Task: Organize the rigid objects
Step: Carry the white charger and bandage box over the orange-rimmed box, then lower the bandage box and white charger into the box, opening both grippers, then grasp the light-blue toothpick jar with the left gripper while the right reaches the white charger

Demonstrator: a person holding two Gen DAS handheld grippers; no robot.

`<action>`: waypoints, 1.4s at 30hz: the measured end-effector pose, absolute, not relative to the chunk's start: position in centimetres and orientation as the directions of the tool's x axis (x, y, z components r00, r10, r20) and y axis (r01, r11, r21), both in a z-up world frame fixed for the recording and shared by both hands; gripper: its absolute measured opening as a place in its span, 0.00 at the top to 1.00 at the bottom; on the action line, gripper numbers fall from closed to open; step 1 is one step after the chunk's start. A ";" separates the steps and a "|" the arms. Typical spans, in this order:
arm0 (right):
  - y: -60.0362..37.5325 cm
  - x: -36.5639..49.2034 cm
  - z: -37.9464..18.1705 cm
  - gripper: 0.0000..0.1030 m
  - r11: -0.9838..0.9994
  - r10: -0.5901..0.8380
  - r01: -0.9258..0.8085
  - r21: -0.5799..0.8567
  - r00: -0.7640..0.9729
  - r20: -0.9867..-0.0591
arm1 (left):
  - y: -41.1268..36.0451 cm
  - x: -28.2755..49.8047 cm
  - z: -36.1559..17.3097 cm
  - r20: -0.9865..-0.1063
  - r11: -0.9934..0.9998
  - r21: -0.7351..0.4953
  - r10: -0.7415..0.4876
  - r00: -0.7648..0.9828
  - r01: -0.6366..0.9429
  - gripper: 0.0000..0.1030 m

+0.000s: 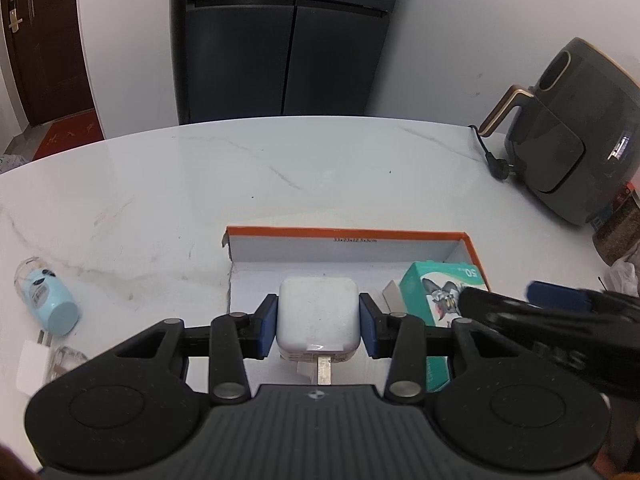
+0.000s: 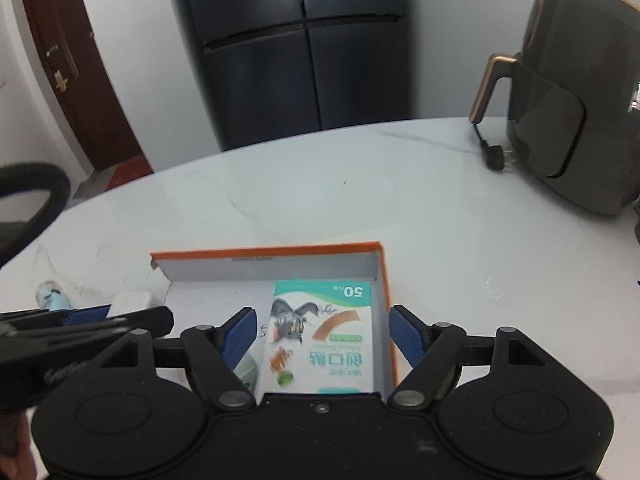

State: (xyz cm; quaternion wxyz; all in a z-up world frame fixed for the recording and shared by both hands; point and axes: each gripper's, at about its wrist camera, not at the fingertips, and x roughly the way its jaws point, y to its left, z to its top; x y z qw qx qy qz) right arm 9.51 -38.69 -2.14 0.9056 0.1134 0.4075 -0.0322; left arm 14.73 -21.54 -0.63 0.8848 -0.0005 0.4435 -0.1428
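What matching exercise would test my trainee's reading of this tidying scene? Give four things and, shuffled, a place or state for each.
Things:
1. white charger
2. bandage box
3. light blue bottle
4. air fryer

Places or states:
A. lying on the table left of the orange-rimmed box
B. clamped in the left gripper
C. standing at the table's far right
D. lying inside the orange-rimmed box

Pairs: 1-B, 2-D, 3-A, 4-C
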 end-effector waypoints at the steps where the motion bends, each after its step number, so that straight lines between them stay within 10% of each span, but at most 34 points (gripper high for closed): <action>1: -38.9 9.2 -1.9 0.15 0.970 0.041 0.151 0.191 0.671 -0.740 | -21.6 15.0 -0.7 -0.786 0.958 -0.131 -0.256 0.562 0.254 0.59; 11: -40.2 6.6 0.0 0.15 0.964 0.019 0.174 0.200 0.706 -0.707 | -23.6 17.6 -1.6 -0.801 0.941 -0.139 -0.290 0.523 0.309 0.59; 26: -37.2 5.5 2.4 0.13 0.967 0.016 0.165 0.196 0.725 -0.689 | -21.5 15.6 1.3 -0.795 0.945 -0.118 -0.274 0.541 0.306 0.19; 42: -30.2 4.8 4.2 0.11 0.976 0.061 0.102 0.195 0.727 -0.684 | -13.0 12.1 4.3 -0.776 0.974 -0.090 -0.200 0.599 0.209 0.08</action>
